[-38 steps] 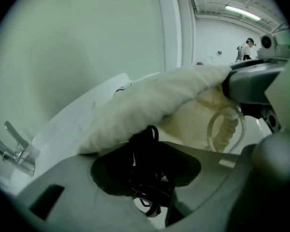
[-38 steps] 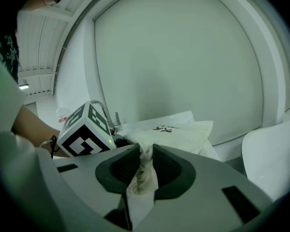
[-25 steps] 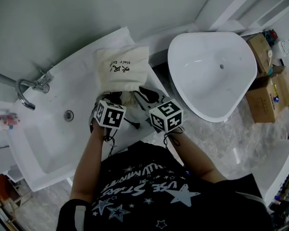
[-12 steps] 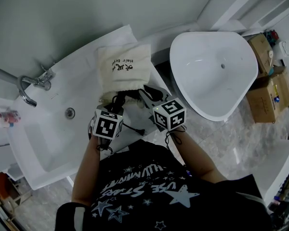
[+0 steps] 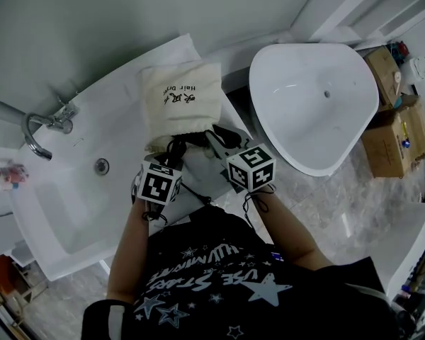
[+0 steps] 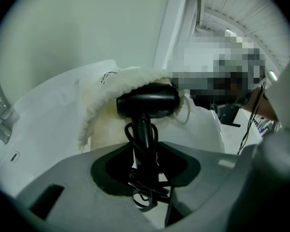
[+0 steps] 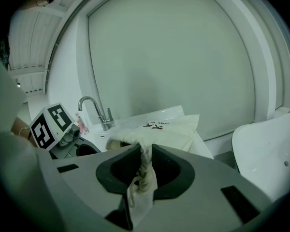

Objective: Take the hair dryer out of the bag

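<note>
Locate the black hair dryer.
Centre of the left gripper view: black hair dryer, handle clamped in the left claw, head at the mouth of the cream cloth bag.

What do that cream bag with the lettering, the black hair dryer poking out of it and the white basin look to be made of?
The cream bag looks like soft woven cloth, probably cotton: it is matte and creased, and its mouth gathers in fuzzy folds. The black hair dryer is likely moulded plastic, smooth with a dull sheen. The white basin seems glossy ceramic or resin, judging by its hard shine.

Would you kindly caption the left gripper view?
Left gripper clamps the hair dryer by its handle, head at the bag mouth.
</note>
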The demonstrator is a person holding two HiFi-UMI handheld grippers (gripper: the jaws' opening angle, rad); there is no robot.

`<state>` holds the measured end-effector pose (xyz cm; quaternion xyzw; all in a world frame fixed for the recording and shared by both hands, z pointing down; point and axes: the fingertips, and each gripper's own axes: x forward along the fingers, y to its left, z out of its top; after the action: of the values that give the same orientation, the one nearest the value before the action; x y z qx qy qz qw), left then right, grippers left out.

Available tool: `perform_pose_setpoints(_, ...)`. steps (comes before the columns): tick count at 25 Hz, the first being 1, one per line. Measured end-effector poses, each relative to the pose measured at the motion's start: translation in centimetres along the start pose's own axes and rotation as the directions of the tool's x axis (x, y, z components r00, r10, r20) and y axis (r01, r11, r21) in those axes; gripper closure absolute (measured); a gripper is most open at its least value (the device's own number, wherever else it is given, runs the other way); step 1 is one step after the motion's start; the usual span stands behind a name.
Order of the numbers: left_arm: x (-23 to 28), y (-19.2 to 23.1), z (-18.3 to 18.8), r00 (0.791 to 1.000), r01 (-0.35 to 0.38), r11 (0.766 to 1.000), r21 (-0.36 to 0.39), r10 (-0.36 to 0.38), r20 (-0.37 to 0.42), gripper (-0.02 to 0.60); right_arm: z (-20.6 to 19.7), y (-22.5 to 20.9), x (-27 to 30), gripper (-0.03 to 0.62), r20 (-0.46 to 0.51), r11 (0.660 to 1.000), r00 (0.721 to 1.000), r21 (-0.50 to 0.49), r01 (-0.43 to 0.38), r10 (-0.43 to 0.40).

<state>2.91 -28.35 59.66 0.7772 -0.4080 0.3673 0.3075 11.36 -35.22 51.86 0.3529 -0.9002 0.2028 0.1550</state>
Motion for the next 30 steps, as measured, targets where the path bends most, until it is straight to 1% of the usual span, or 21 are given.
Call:
perform_pose_setpoints(4, 0.6, 0.1, -0.1, 1.000, -0.011, 0.999, 0.037, 0.012, -0.020, 0.411, 0.0, 0.0, 0.2, 0.522, -0.009, 1.000, 1.000, -0.003, 0.017, -0.017)
perform_pose_setpoints(8, 1.8, -0.1, 0.1, 0.999, 0.009, 0.997, 0.072, -0.006, -0.031, 0.365, 0.0, 0.0, 0.1, 0.522, -0.011, 1.000, 1.000, -0.004, 0.017, -0.017)
perform_pose_setpoints(10, 2.1, -0.2, 0.2, 0.999, 0.021, 0.996, 0.085, -0.017, -0.046, 0.357, 0.0, -0.1, 0.1, 0.522, -0.008, 1.000, 1.000, 0.001, 0.013, -0.013)
perform_pose_setpoints(14, 2.1, -0.3, 0.5, 0.993, 0.083, 0.995, 0.055, -0.078, -0.087, 0.356, -0.1, -0.2, 0.0, 0.520, -0.008, 1.000, 1.000, 0.003, 0.005, -0.005)
perform_pose_setpoints(16, 2.1, -0.2, 0.7, 0.991, 0.102, 0.994, 0.041, -0.098, -0.088, 0.372, -0.1, -0.4, -0.1, 0.521, -0.006, 1.000, 1.000, 0.008, 0.008, -0.008)
perform_pose_setpoints(17, 2.1, -0.2, 0.7, 0.991, 0.108, 0.993, 0.038, -0.104, -0.081, 0.385, -0.2, -0.5, -0.1, 0.522, -0.005, 1.000, 1.000, 0.012, 0.012, -0.012)
perform_pose_setpoints(20, 1.9, -0.4, 0.5, 0.993, 0.103, 0.994, 0.030, -0.101, -0.063, 0.387, -0.4, -0.4, -0.2, 0.522, -0.007, 1.000, 1.000, 0.012, 0.018, -0.018)
perform_pose_setpoints(23, 1.3, -0.7, 0.2, 0.992, 0.114, 0.994, -0.003, -0.114, -0.054, 0.390, -0.4, -0.1, -0.3, 0.520, -0.012, 1.000, 1.000, -0.008, 0.026, -0.026)
perform_pose_setpoints(25, 0.5, -0.8, -0.2, 0.991, 0.126, 0.992, -0.013, -0.126, -0.051, 0.388, -0.2, 0.1, -0.3, 0.520, -0.012, 0.999, 0.999, -0.021, 0.042, -0.042)
perform_pose_setpoints(30, -1.5, -0.7, -1.8, 0.982, 0.181, 0.984, 0.007, -0.180, -0.064, 0.390, -0.2, -0.1, -0.1, 0.520, -0.011, 0.994, 0.994, -0.037, 0.104, -0.105)
